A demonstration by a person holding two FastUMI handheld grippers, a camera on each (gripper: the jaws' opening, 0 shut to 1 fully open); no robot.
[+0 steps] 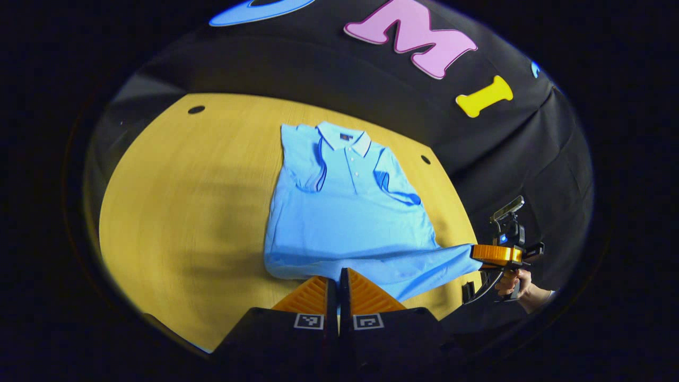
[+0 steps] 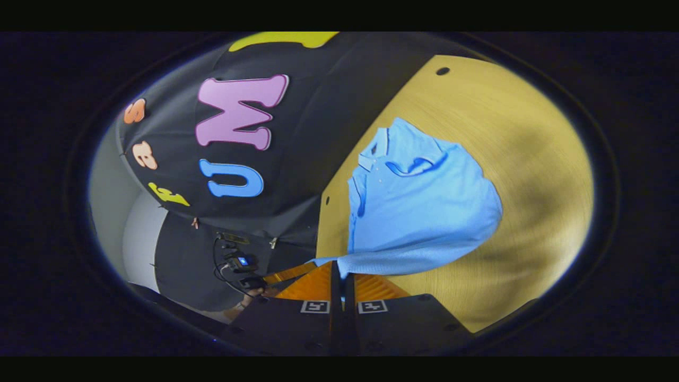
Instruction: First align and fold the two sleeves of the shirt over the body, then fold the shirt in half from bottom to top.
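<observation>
The blue shirt point(image 1: 345, 212) lies face up on the table point(image 1: 185, 212), collar away from both tongs, with both short sleeves already folded in over the chest. Its bottom hem is lifted off the wood: the left tongs point(image 1: 338, 289) are pressed together on the hem right in front of their own camera, and the right tongs point(image 1: 490, 254), off to the right of the left pair, pinch the other hem corner, so the cloth stretches taut between them. In the right gripper view the right tongs point(image 2: 339, 278) are likewise closed on that corner of the shirt point(image 2: 419, 201). The fabric looks light, soft and limp, likely to sag and wrinkle in the middle, so holding the two hem corners and keeping them level and apart seems the sound grip for carrying the hem toward the collar.
</observation>
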